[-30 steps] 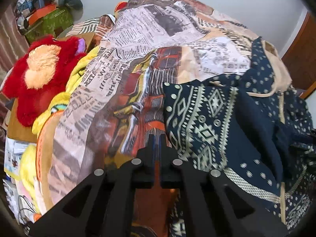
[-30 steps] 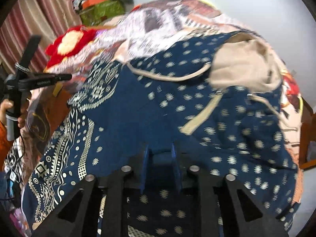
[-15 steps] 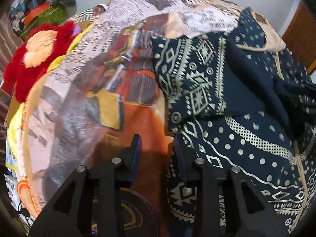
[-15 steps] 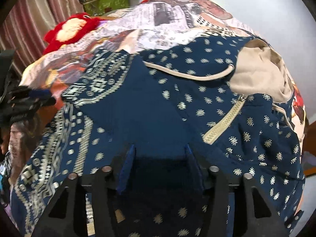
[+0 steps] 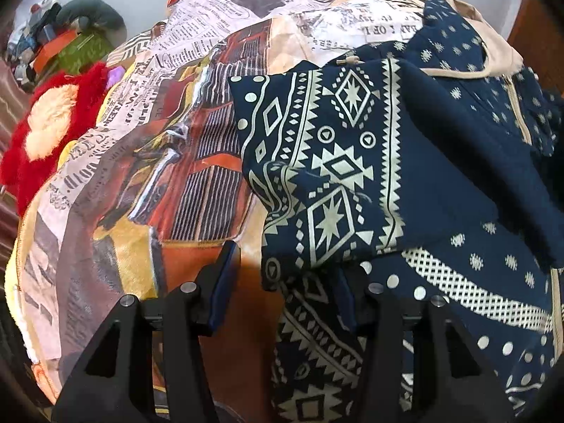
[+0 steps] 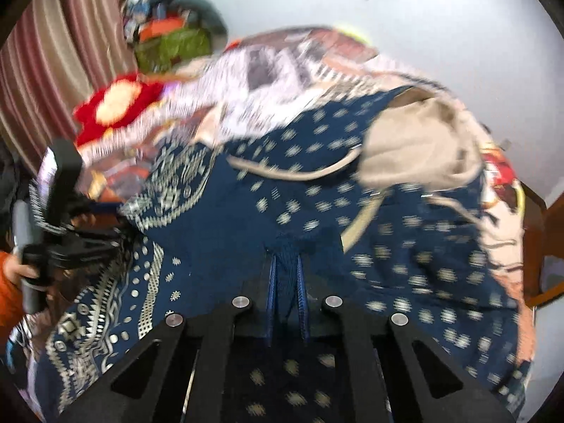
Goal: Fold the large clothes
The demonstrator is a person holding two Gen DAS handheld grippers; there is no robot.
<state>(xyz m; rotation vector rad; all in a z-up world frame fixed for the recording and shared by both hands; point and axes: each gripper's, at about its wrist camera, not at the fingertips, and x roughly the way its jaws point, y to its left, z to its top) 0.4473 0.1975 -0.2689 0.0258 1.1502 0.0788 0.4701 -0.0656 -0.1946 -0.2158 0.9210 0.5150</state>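
Observation:
A navy hoodie (image 5: 440, 183) with cream geometric print and a beige-lined hood (image 6: 416, 151) lies spread on a bed. One sleeve (image 5: 328, 179) is folded across its body. My left gripper (image 5: 282, 282) is open, its fingers wide apart at the near edge of that patterned sleeve. My right gripper (image 6: 286, 282) is shut on a bunched fold of the navy hoodie fabric (image 6: 285, 257). In the right wrist view the left gripper (image 6: 67, 243) shows at far left by the hoodie's patterned hem.
A newspaper-print bedspread (image 5: 169, 162) covers the bed. A red and cream plush toy (image 5: 46, 130) lies at the left. Bags and boxes (image 5: 67, 49) pile up at the back left. Striped curtains (image 6: 53, 70) hang at left; a wooden frame (image 6: 539, 232) stands at right.
My left gripper has opened from shut and sits lower by the sleeve. My right gripper opened, then shut on a fold of the hoodie; its view is now blurred by motion.

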